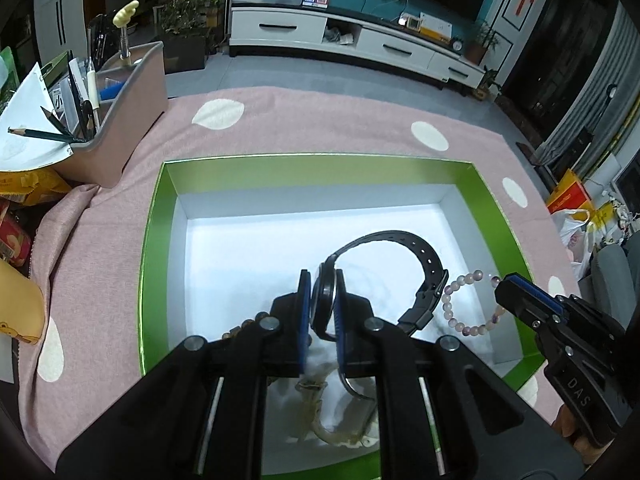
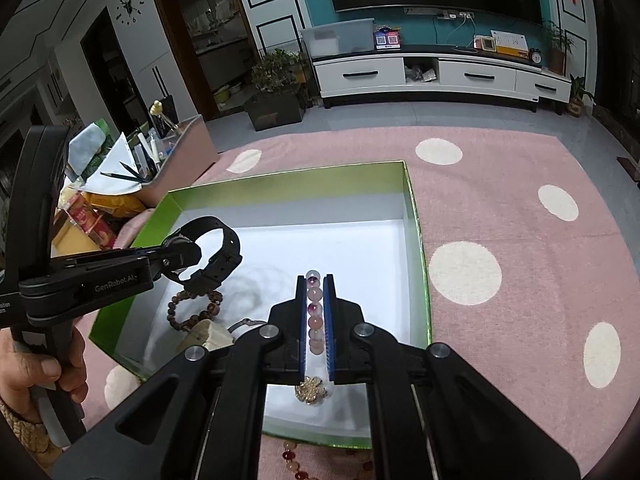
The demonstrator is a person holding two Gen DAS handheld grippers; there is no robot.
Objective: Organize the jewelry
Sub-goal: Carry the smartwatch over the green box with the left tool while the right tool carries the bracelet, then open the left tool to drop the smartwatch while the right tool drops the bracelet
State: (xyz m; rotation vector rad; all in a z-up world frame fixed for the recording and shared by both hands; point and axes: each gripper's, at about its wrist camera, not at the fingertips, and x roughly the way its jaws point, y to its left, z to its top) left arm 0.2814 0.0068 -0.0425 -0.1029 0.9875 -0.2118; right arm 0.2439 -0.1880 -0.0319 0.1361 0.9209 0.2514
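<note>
A green box (image 1: 154,240) with a white floor lies on the pink dotted cloth; it also shows in the right wrist view (image 2: 416,240). My left gripper (image 1: 322,280) is shut on a black watch (image 1: 400,240) by its case and holds it above the box floor; the watch also shows in the right wrist view (image 2: 216,248). My right gripper (image 2: 315,284) is shut on a pale pink bead bracelet (image 2: 315,304), seen hanging over the box's right side in the left wrist view (image 1: 460,300). A brown bead bracelet (image 2: 192,308), a gold flower brooch (image 2: 314,390) and a silver bangle (image 1: 352,388) lie in the box.
A pink desk organiser (image 1: 120,120) with pencils and pens stands at the back left, with snack packets (image 2: 92,220) beside it. A red bead bracelet (image 2: 292,460) lies on the cloth in front of the box. A white TV cabinet (image 2: 440,76) stands across the floor.
</note>
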